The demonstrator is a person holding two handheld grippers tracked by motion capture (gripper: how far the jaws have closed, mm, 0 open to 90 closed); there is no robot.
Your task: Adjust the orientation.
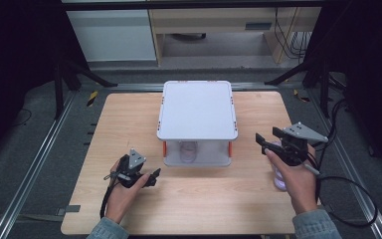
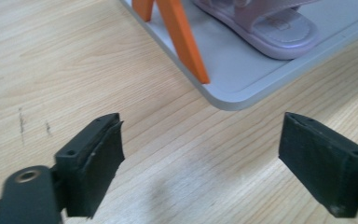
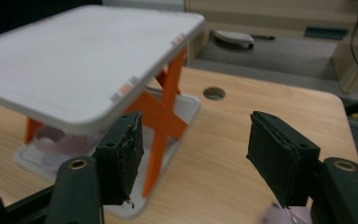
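High view shows the wooden table (image 1: 189, 199) across the middle of the frame, with a grey two-tier rack (image 1: 197, 109) on orange struts at its centre. On the rack's lower shelf lies a lilac sandal (image 1: 188, 151); a second lilac sandal (image 1: 280, 180) lies on the table at lower right, partly hidden under the right hand. The right gripper (image 1: 271, 141) hovers just right of the rack, jaws spread and empty. The left gripper (image 1: 155, 177), at lower left, also has empty jaws spread wide.

Pale grey rack (image 1: 197, 109) with orange legs (image 2: 184, 39), lilac sandal (image 2: 272, 25) inside, light wood desk (image 1: 129, 119), black tongs (image 1: 151, 178).
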